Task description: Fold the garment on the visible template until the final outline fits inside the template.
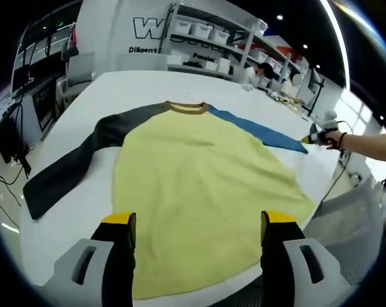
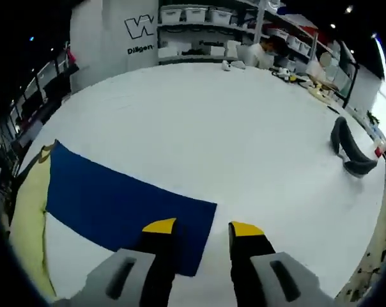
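Your left gripper (image 1: 198, 222) hangs open over the yellow shirt (image 1: 199, 185); your right gripper (image 2: 202, 228) gapes above its blue sleeve (image 2: 126, 204).

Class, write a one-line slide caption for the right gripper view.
Open right gripper poised over the blue sleeve's cuff end on the white table.

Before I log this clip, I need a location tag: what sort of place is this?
Probably a lab or workshop, not a home: a large white table, shelving with storage bins behind it, and a wall sign. A shirt lies spread for folding.
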`<state>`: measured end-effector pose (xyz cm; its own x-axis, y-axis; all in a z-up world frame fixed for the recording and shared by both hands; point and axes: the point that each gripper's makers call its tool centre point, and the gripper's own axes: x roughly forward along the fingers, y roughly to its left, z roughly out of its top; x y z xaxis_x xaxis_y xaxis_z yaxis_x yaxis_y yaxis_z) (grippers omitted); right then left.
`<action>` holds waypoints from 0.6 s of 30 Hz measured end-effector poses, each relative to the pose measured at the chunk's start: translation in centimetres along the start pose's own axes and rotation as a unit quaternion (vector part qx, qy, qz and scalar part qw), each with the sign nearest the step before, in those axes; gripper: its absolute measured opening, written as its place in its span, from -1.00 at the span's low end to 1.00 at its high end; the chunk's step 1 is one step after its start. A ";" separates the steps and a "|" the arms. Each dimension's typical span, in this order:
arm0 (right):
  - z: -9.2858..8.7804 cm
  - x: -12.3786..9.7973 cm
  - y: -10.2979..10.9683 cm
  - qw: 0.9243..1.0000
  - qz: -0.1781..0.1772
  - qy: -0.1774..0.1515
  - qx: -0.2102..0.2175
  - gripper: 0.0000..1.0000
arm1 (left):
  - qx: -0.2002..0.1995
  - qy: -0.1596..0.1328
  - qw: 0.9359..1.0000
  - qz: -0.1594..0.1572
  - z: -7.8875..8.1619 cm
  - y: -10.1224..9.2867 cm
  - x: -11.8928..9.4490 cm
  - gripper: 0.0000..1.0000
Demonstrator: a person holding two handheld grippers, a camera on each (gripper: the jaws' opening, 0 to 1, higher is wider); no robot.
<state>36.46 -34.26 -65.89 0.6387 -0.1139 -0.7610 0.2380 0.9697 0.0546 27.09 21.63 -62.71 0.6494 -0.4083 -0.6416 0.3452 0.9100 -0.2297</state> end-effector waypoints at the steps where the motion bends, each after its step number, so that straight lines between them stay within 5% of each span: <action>1: -0.2 -0.1 0.2 1.000 0.000 -0.001 -0.005 -0.28 | 0.000 0.000 1.000 -0.001 0.0 -0.1 -0.1 0.64; 11: -1.7 0.4 1.2 1.000 -0.008 0.012 -0.019 -0.33 | -0.001 -0.006 1.000 -0.002 0.2 0.0 -0.4 0.63; 18: -1.3 0.4 0.5 0.999 -0.030 0.005 -0.023 -0.60 | 0.000 -0.005 1.000 0.002 0.2 0.1 -0.5 0.61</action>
<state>35.91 -33.56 -67.01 0.6176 -0.1698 -0.7680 0.2411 0.9703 -0.0206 26.96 21.93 -62.32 0.6570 -0.4056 -0.6355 0.3429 0.9115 -0.2273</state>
